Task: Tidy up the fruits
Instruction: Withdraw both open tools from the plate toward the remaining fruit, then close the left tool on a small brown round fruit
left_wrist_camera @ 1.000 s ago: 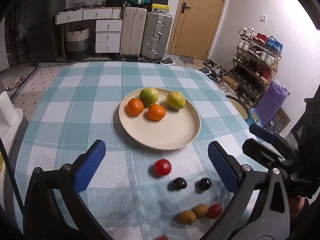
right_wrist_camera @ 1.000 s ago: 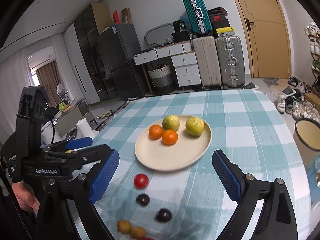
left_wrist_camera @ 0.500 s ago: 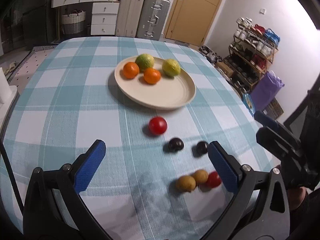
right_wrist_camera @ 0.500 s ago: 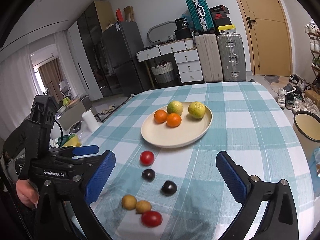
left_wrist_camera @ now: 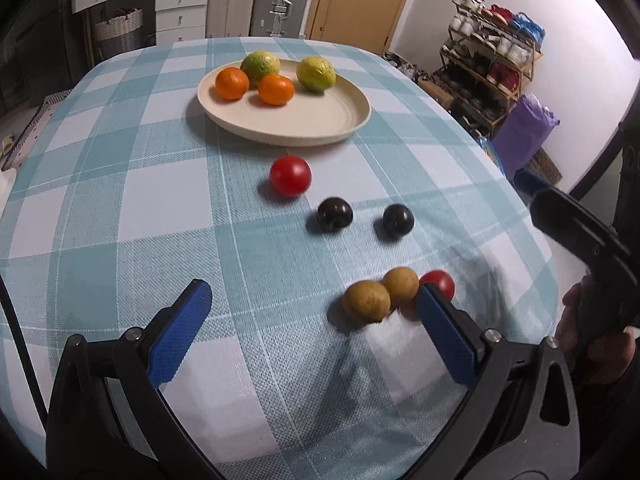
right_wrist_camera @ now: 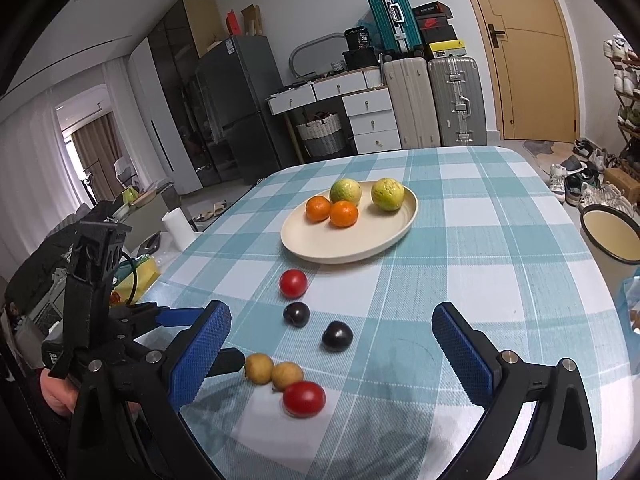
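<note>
I am reading both wrist views. The left gripper (left_wrist_camera: 316,332) is hanging over the checked tablecloth (left_wrist_camera: 120,200) with its jaws spread wide and nothing between the pads. Two tan fruits (left_wrist_camera: 366,301) are lying touching each other just inside its right finger (left_wrist_camera: 444,336), and the near red tomato (left_wrist_camera: 438,283) is peeking out from behind that fingertip.

The right gripper (right_wrist_camera: 332,356) is also standing fully open, gripping nothing; its jaws have just been widening. In its view the near red tomato (right_wrist_camera: 304,398) and the tan pair (right_wrist_camera: 273,371) are sitting between the pads, nearer its left finger (right_wrist_camera: 200,356). Two dark plums (right_wrist_camera: 337,335) are lying just beyond, then a second red tomato (right_wrist_camera: 293,283).

Farther on, the cream plate (right_wrist_camera: 360,248) is holding two oranges (right_wrist_camera: 331,211) and two yellow-green citrus (right_wrist_camera: 387,194), well apart from both sets of fingers.
</note>
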The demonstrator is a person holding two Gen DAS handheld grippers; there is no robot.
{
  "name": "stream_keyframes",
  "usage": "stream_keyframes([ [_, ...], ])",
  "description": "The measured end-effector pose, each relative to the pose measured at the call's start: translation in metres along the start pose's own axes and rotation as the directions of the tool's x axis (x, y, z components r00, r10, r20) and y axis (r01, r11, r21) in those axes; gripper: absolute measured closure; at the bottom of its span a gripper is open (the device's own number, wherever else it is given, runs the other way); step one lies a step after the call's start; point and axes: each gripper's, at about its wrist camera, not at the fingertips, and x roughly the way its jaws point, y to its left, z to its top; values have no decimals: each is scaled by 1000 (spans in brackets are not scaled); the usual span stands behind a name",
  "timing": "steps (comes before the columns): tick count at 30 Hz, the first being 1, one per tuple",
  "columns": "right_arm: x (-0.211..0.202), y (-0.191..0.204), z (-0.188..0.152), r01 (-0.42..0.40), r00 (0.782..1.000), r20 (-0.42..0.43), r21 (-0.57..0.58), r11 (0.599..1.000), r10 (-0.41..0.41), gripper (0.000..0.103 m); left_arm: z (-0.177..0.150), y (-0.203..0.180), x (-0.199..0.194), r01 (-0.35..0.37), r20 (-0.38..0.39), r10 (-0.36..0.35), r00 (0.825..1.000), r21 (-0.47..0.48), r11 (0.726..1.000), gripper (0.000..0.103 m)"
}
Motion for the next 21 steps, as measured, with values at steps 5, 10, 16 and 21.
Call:
stream_keyframes([
  [5,-1,-2,-5,5,1000,-6,12,1000,-5,0,-3,-3,4,4,-10,-3,1000,20,1000,6],
  [10,-1,-4,-7,4,1000,-9,14,1000,-4,0,-4,-9,10,8,-26,-6,1000,59,998,21],
  [16,0,-6,-8,1,1000,-14,22,1000,-1,0,-5,-12,16,67,-50,-64,997,70,995,46],
  [21,2,-8,-11,0,1000,-21,29,1000,1,0,-5,-12,17,121,-58,-117,991,70,990,68],
])
